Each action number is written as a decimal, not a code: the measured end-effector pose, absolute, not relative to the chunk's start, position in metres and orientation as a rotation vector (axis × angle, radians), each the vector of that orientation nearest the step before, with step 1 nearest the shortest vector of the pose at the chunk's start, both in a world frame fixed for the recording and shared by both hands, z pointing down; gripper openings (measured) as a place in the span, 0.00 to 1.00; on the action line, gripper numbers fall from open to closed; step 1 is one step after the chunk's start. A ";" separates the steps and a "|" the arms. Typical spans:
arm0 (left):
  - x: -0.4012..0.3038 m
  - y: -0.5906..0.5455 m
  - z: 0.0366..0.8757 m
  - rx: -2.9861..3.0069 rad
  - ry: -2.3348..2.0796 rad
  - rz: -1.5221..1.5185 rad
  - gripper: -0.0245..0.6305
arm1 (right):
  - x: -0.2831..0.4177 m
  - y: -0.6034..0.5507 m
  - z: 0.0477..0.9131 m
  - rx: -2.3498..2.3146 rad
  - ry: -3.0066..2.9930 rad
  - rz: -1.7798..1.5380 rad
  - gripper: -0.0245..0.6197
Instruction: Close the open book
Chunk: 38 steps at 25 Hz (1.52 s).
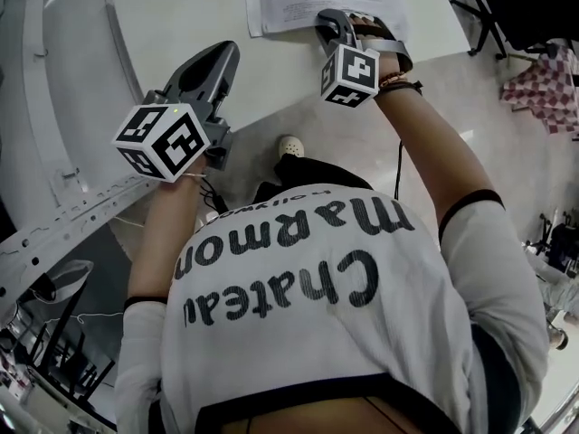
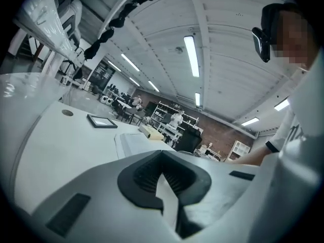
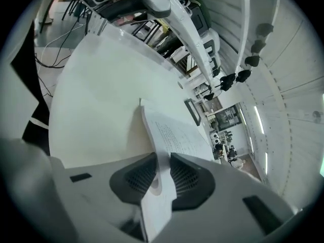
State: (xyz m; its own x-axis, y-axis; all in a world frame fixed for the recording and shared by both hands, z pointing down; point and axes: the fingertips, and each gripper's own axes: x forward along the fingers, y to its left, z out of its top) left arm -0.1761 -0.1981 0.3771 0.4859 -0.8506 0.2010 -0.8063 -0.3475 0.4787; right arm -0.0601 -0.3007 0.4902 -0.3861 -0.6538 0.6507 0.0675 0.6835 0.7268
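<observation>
Head view first: the book (image 1: 294,3) is lying open on the white table (image 1: 181,7), and the right gripper (image 1: 327,22) is sitting right at the book's near edge. The left gripper (image 1: 204,66) is hanging well off to the left of the book with nothing in it, so it isn't holding the book down at all.

Left gripper view: the jaws are looking clenched tip to tip on nothing. The book (image 2: 136,143) is showing just beyond them, flat on the table, with a flat dark-framed thing (image 2: 102,121) lying further out past the book.

Right gripper view: this is where it's getting dicey. The right gripper (image 3: 161,162) is grasping a thin page (image 3: 169,135) at the book's edge, with the pads pinching it from both sides and the paper already curling between them. I can't tell whether it's holding one leaf or a few.

What's worrying me:
- If he's only pinching a leaf and not the cover, swinging it over is just turning a page, and the book is staying open.
- If he's pulling too hard or at an angle, the paper is creasing or tearing at the spine.
- With nothing pinning the book, the whole thing is probably sliding on that smooth table.
- Thin paper may be slipping out of the pads mid-swing.
</observation>
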 end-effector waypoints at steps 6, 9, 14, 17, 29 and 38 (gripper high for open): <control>-0.170 -0.193 0.365 2.220 -1.400 -0.158 0.07 | -0.059 -0.300 0.485 0.561 -1.880 -0.742 0.17; -0.168 -0.190 0.363 2.206 -1.426 -0.173 0.07 | -0.056 -0.301 0.483 0.608 -1.920 -0.690 0.17; -0.166 -0.187 0.359 2.194 -1.479 -0.186 0.07 | -0.053 -0.304 0.475 0.687 -2.031 -0.558 0.16; -0.167 -0.186 0.356 2.196 -1.515 -0.167 0.07 | -0.049 -0.305 0.470 0.739 -2.098 -0.456 0.16; -0.175 -0.188 0.341 2.141 -1.629 -0.172 0.07 | -0.014 -0.311 0.464 0.905 -2.245 -0.062 0.14; -0.168 -0.198 0.330 2.151 -1.667 -0.169 0.07 | 0.006 -0.315 0.470 0.967 -2.298 0.136 0.13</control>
